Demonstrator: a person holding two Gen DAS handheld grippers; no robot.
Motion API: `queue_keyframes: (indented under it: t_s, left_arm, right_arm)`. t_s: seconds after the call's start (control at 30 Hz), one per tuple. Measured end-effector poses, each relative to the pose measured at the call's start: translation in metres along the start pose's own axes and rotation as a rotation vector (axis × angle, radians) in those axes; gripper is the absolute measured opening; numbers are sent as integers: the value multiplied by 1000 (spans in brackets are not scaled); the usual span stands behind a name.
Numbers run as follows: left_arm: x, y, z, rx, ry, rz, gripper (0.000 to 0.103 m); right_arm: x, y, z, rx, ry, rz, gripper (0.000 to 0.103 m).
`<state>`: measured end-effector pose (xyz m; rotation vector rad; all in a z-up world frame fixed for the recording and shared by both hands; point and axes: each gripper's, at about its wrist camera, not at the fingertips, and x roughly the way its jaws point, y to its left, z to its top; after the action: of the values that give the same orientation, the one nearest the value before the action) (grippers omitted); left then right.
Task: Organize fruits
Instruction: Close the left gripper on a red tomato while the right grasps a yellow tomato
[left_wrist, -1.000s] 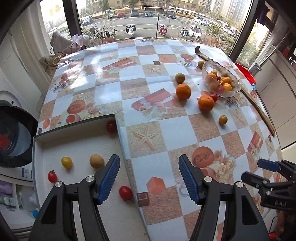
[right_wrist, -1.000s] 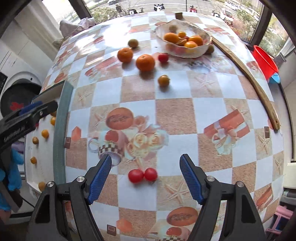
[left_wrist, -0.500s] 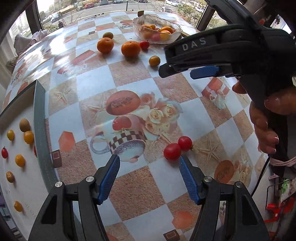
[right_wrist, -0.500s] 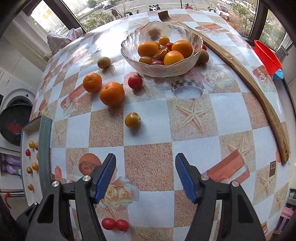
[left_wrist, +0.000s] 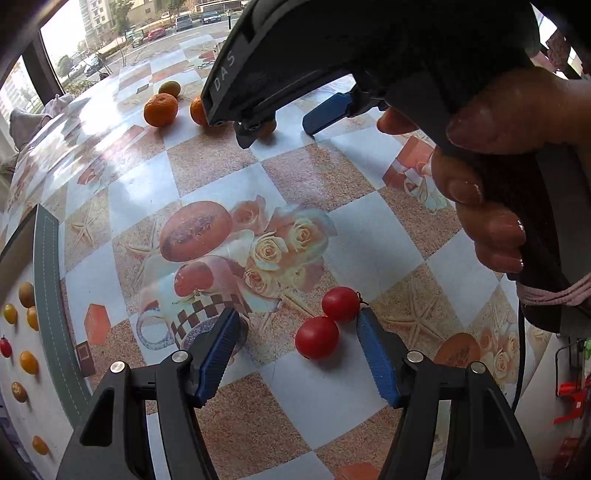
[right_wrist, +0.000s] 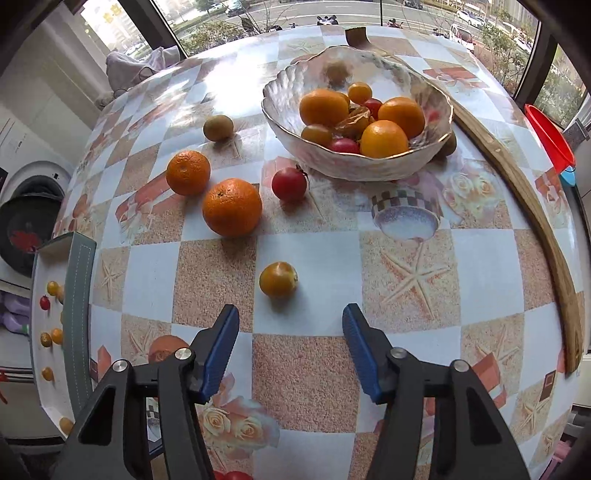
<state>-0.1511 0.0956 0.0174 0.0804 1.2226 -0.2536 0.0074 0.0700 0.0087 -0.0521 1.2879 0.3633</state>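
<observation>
Red cherry tomatoes (left_wrist: 317, 336), two touching, lie on the tablecloth (left_wrist: 207, 162) between the left gripper (left_wrist: 295, 332) fingers, hard against the right-hand one. Both grippers gape empty; the right gripper (right_wrist: 290, 326) faces a yellow-orange tomato (right_wrist: 277, 279), probably just ahead.

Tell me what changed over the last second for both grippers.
The left gripper swung from the white tray to the two red cherry tomatoes. The right gripper advanced to the small yellow-orange tomato, nearer the glass bowl. Both stayed open; no fruit moved.
</observation>
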Motion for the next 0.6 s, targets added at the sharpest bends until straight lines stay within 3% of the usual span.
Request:
queue_keyframes:
  t_s: [0.07,0.17,0.2,0.3,0.6]
  left_arm:
    - [1,-2,3,3,-6,14,56]
    - [0,-6,5,6,-13,6,45]
    - [1,-7,7,11,-14,7,37]
    - [-1,-9,7,14,-14,-31,21]
    - [-11,7,-5,-40,1,-53,21]
  right_arm:
    - [2,5,6,-18,-7,-1,52]
    - [6,11,13,-43,-12,-16,31]
    - [7,12,14,-48,-11,-21,23]
    - [4,7,14,-12,-10,-3,23]
    - [-16,-18,-15,72,-7,15,23]
